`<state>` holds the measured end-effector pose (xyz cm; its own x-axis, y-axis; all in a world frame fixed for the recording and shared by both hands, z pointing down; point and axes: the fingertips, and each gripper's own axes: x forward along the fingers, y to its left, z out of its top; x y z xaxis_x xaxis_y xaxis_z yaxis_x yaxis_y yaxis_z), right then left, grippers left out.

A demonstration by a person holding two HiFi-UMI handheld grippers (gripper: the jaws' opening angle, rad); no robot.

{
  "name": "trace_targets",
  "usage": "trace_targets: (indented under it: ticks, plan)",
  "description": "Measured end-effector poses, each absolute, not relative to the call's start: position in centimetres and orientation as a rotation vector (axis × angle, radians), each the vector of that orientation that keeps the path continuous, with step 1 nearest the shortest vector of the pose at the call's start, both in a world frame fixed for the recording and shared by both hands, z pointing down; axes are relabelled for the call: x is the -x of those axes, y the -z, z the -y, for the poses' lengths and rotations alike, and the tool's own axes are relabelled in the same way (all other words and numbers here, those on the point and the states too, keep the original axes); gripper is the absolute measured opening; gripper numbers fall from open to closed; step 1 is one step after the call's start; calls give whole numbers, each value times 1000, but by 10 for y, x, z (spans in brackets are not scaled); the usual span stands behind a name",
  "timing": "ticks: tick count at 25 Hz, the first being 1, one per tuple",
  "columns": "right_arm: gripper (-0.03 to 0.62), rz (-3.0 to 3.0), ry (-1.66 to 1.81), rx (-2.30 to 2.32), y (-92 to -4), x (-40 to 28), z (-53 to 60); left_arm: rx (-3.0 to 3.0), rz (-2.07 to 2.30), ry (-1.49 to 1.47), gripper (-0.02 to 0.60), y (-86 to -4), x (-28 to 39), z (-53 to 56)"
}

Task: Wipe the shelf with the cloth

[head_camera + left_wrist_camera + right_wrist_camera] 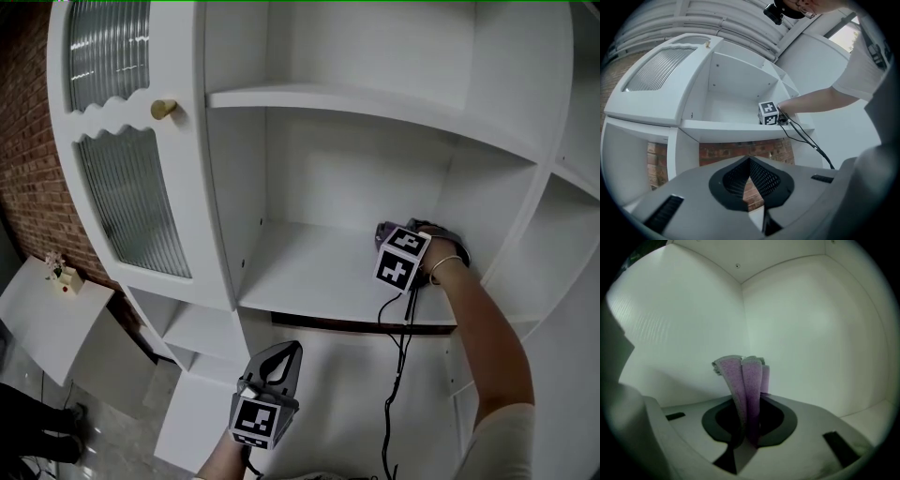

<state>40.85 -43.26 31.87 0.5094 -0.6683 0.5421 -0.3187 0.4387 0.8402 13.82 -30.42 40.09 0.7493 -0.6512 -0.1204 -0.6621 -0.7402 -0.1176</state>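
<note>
The right tool (749,430) is clenched on the purple cloth (743,380), soft, limp and best pinched mid-fold, above the white shelf (309,272); the left tool (751,185) is closed and empty.

Domestic-style room, likely a home. A white wooden shelving cabinet (356,159) has a ribbed glass door (131,202) with a round brass knob (163,109). Red brick wall (23,141) behind.

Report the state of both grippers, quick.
Left gripper: closed, nothing between its fingers.
Right gripper: closed, holding the purple cloth.
</note>
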Motion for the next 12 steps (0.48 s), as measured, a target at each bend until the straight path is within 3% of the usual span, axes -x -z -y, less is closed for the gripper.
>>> trace_targets:
  ticks: [12]
  plan:
    - [75, 1126, 191, -1038, -323, -382, 376, 2825, -1022, -118, 14, -401, -143, 287]
